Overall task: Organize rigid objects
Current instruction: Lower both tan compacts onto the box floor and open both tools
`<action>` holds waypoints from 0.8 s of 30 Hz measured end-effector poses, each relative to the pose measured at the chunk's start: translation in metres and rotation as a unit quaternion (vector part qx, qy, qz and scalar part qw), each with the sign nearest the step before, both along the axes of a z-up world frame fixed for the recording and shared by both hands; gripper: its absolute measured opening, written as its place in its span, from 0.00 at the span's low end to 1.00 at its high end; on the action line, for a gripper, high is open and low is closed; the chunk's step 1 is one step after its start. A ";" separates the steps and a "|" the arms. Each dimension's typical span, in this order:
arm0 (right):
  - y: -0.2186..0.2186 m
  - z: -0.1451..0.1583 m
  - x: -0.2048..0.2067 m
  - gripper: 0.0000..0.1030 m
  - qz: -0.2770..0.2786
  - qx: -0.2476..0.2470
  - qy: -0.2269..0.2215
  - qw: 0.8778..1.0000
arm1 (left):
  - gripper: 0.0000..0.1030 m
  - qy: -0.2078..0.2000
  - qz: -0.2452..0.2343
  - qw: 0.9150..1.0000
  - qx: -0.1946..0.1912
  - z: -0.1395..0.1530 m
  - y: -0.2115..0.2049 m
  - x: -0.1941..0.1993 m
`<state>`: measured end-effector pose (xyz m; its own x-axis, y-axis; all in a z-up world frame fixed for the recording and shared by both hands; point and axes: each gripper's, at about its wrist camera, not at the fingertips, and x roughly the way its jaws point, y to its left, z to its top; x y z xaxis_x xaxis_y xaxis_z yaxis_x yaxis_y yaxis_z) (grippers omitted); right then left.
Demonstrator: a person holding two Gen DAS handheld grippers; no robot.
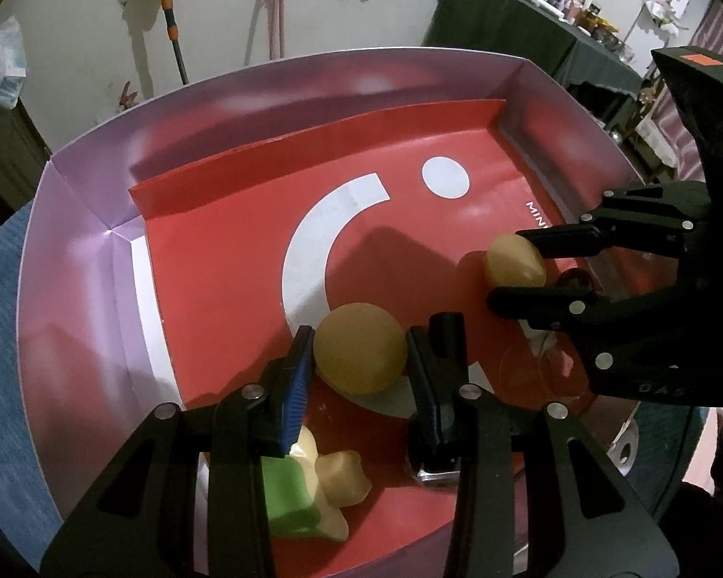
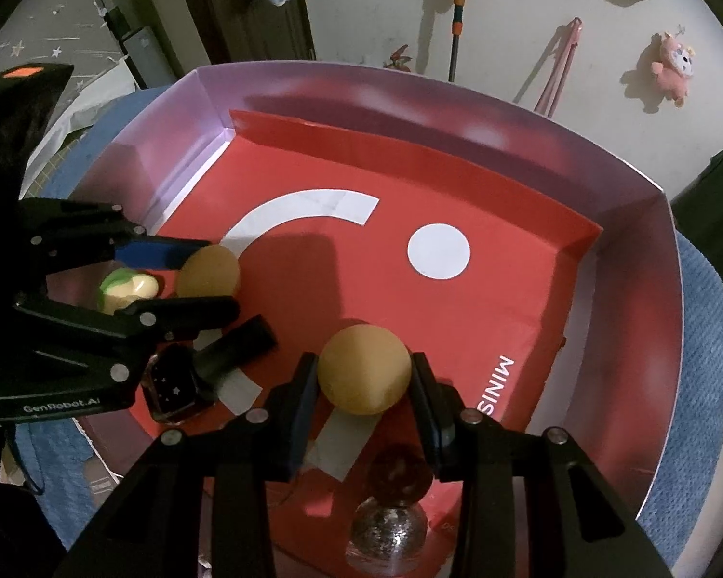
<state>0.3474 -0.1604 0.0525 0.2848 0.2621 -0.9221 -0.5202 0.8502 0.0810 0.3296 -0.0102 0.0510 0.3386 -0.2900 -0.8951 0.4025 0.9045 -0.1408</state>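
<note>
Two tan balls, two claws, one red-floored box (image 1: 72, 250): your left claw (image 1: 359, 361) is closed down to the width of one tan ball (image 1: 359, 354), a pad against each side, near the white arc printed on the box floor (image 1: 313, 236). Your right claw (image 2: 364, 375) pinches a second tan ball (image 2: 364, 368) the same way, on the side of that arc nearer the printed lettering.

Both balls look light, smooth and hard, so they will likely squirt out if you squeeze off-centre; keep the pads square across the widest part and do not over-tighten.

Other pieces crowd the near edge of the arc. A green-and-cream figure (image 1: 308, 491) lies under your left claw, with a dark watch (image 2: 173, 385) and its strap beside it. A glittery clear sphere (image 2: 390, 530), probably slick and heavier, sits below your right claw and touches a dark reddish ball (image 2: 400, 474).
</note>
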 end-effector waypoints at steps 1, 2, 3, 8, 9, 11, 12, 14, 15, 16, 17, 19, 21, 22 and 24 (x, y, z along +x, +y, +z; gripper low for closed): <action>0.000 0.000 0.000 0.39 0.000 0.000 0.001 1.000 | 0.35 0.000 0.000 1.000 0.000 0.000 0.000 0.000; 0.000 0.000 0.000 0.40 0.002 0.000 0.001 1.000 | 0.35 -0.001 0.000 1.000 0.000 0.000 0.000 0.000; 0.000 0.000 0.000 0.41 0.002 0.000 0.001 1.000 | 0.35 -0.001 0.000 1.000 0.000 0.000 -0.001 0.000; 0.001 0.001 0.002 0.45 0.002 0.000 0.002 1.000 | 0.41 -0.007 0.003 1.000 0.004 0.001 0.000 -0.001; 0.000 0.002 0.002 0.47 0.001 0.001 0.001 1.000 | 0.44 -0.010 0.004 1.000 0.004 0.002 0.001 -0.001; 0.002 0.002 0.002 0.49 0.001 0.002 0.001 1.000 | 0.55 -0.016 0.004 1.000 0.000 0.004 0.002 -0.002; 0.002 0.002 0.002 0.50 0.001 0.003 0.001 1.000 | 0.56 -0.019 0.004 1.000 -0.001 0.005 0.002 -0.003; 0.003 0.002 0.001 0.51 0.001 0.003 0.000 1.000 | 0.57 -0.025 0.007 1.000 -0.006 0.008 0.003 -0.003; 0.003 0.003 0.001 0.53 0.000 0.003 -0.001 1.000 | 0.57 -0.026 0.009 1.000 -0.008 0.010 0.004 -0.003; 0.003 0.005 0.000 0.54 -0.001 0.004 -0.004 1.000 | 0.57 -0.027 0.011 1.000 -0.010 0.012 0.005 -0.004; 0.002 0.006 -0.001 0.56 -0.001 0.006 -0.006 1.000 | 0.57 -0.029 0.011 0.999 -0.014 0.015 0.006 -0.005; 0.001 0.012 -0.003 0.58 -0.003 0.013 -0.010 1.000 | 0.58 -0.035 0.013 0.999 -0.018 0.019 0.008 -0.007; -0.001 0.017 -0.005 0.61 -0.005 0.015 -0.015 1.000 | 0.63 -0.045 0.018 0.999 -0.021 0.027 0.010 -0.013; -0.002 0.021 -0.007 0.62 -0.007 0.016 -0.020 1.000 | 0.64 -0.049 0.020 0.998 -0.024 0.029 0.011 -0.015; -0.004 0.027 -0.011 0.69 -0.010 0.022 -0.026 0.999 | 0.65 -0.058 0.023 0.998 -0.033 0.037 0.014 -0.023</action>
